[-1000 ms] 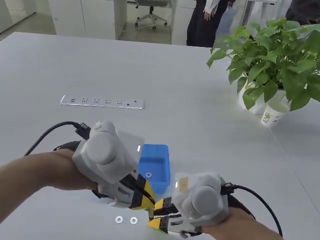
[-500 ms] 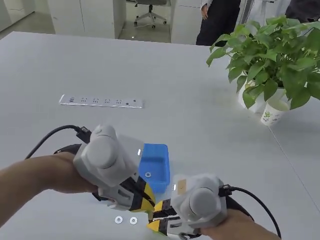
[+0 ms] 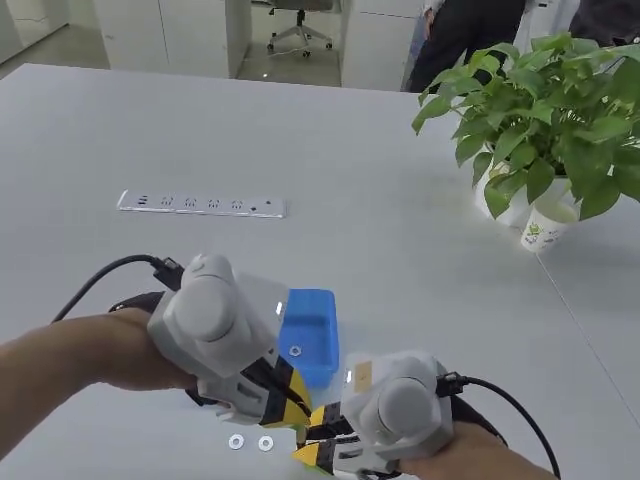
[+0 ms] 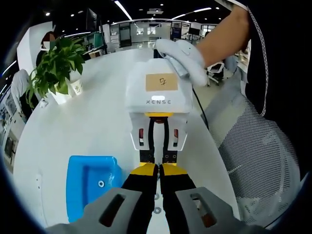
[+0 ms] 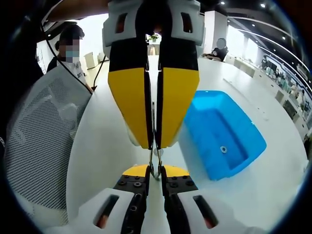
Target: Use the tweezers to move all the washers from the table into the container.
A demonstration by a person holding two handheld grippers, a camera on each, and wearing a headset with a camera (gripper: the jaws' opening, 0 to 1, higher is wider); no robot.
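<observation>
Facing grippers: tip to tip, at 6 o'clock of the blue container (image 3: 322, 298).
Left gripper (image 4: 158, 168): jaws pressed onto the thin tweezers (image 5: 155, 165).
Right gripper (image 5: 156, 170): jaws narrow about the tweezers' end; contact unclear.
Washers (image 3: 237, 441): two on the table (image 3: 400, 250) at 7 o'clock of the container, one inside it.

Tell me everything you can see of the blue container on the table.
The blue container is a rectangular open tray, plastic by its look, with rounded corners and a thick rim. It sits flat on the pale table. One washer lies on its floor. In the head view the left gripper covers its near left corner; whether they touch cannot be told.
</observation>
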